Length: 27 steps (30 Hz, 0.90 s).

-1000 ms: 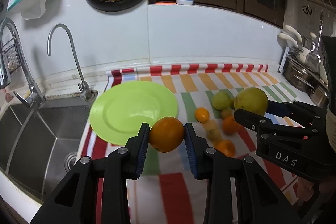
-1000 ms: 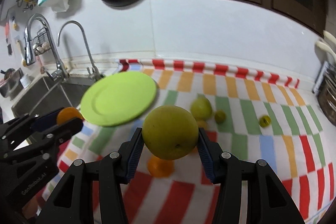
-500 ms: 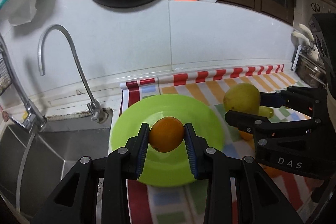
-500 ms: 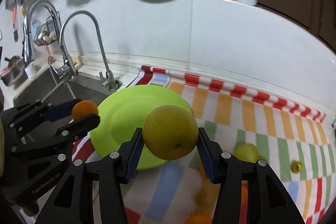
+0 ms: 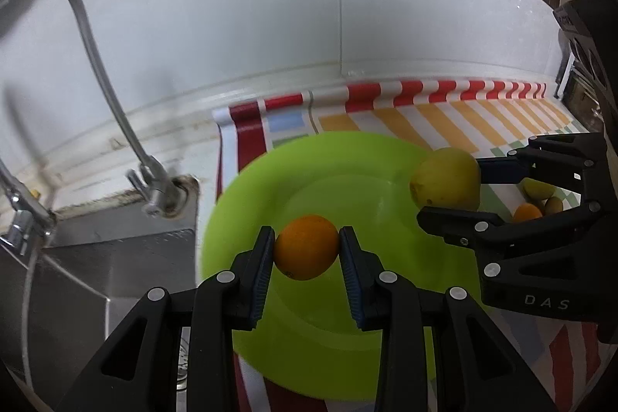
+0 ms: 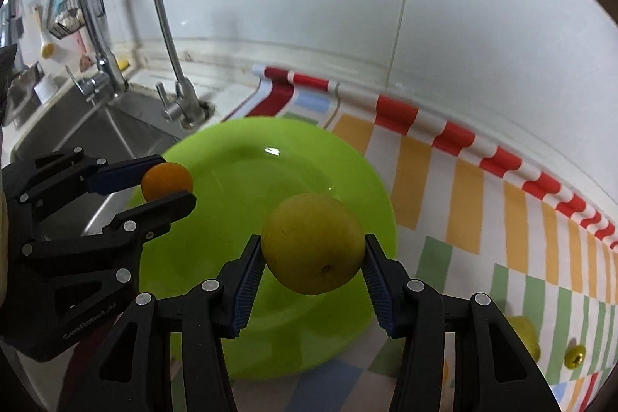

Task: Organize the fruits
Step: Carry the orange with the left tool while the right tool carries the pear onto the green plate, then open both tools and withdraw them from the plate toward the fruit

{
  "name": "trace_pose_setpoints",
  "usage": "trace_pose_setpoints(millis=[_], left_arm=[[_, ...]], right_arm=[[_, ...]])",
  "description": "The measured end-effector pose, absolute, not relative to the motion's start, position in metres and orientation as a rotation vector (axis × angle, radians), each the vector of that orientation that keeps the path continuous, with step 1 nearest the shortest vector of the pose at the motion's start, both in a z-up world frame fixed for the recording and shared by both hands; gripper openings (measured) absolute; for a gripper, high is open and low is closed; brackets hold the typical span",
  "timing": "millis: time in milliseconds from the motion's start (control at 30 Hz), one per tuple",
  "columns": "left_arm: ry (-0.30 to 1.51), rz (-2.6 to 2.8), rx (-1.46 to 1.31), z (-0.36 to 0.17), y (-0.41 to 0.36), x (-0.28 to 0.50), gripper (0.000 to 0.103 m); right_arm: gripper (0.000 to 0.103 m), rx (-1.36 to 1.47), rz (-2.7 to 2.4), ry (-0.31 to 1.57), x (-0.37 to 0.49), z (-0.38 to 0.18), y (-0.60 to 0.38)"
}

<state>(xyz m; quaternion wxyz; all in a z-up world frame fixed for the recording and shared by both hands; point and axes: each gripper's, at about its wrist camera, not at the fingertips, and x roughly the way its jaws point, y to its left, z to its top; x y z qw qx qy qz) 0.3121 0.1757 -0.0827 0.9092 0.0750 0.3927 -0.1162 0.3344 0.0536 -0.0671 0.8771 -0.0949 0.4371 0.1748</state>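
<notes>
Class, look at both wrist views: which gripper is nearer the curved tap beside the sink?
Left. The left gripper, holding the orange, is on the plate's tap side; the right gripper is on the far side.

A white tiled wall (image 6: 309, 6) is seen at twelve o'clock. A steel sink (image 5: 96, 277) with curved taps (image 6: 162, 26) is set at nine o'clock.

Each fisheye camera sits behind its own gripper's fingers and looks steeply down, from close, toward the white wall. Both views share the green plate (image 5: 247, 203), the striped cloth (image 6: 467, 195) and, probably, one curved tap (image 5: 92, 64).
</notes>
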Motion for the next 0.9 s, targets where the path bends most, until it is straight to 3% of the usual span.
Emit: trace_pose_setpoints(millis=[67, 133, 233, 467, 900], left_arm=[[0.816, -0.245, 0.149, -0.085, 0.175, 0.315, 0.037], [0.803, -0.234, 0.145, -0.082, 0.175, 0.314, 0.051], [0.778, -0.219, 0.142, -0.074, 0.177, 0.309, 0.054], [0.731, -0.197, 0.134, -0.053, 0.177, 0.282, 0.064], [0.641, -0.226, 0.086, -0.015, 0.161, 0.22, 0.077]], right_arm=[[0.052, -0.191, 0.368, 0.925, 0.337, -0.071, 0.053], [0.052, -0.176, 0.369, 0.932, 0.338, -0.073, 0.052], [0.059, -0.159, 0.34, 0.892, 0.333, -0.065, 0.047], [0.06, -0.098, 0.235, 0.802, 0.3, -0.04, 0.025], [0.072, -0.039, 0.127, 0.657, 0.218, 0.005, 0.0]])
